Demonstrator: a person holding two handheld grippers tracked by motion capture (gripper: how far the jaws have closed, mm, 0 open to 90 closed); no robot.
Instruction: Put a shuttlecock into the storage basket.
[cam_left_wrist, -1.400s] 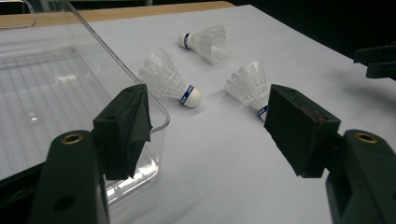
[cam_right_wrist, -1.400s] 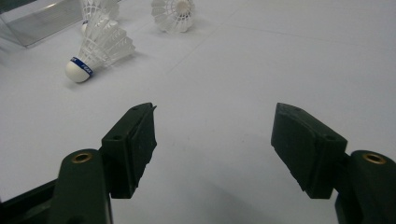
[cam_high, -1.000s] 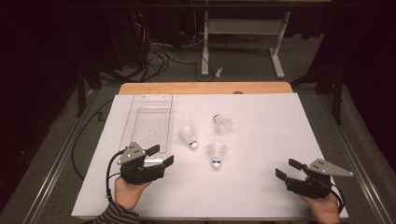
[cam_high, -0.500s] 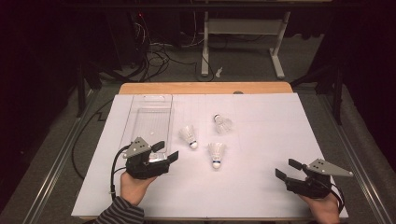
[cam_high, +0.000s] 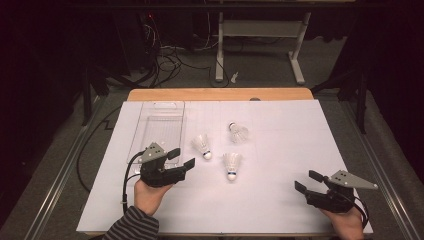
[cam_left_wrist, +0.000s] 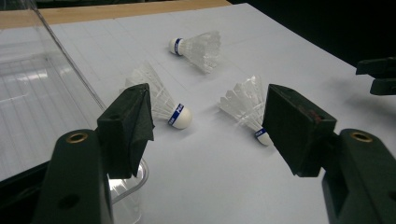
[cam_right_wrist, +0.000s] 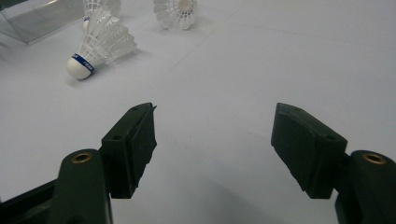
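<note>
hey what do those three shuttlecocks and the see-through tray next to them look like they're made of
The three shuttlecocks look like translucent white plastic skirts, possibly nylon, since light passes through the ribs. Their rounded white heads carry a blue band, cork or foam, hard to tell. The tray looks like clear glossy rigid plastic, judging by reflections.

— What's under it all?
— A desk with a wooden top, mostly covered by a white sheet.
— And behind it?
— Dark floor with a tangle of cables, and the pale legs of a metal stand. A small white scrap lies on the floor beside one leg.
</note>
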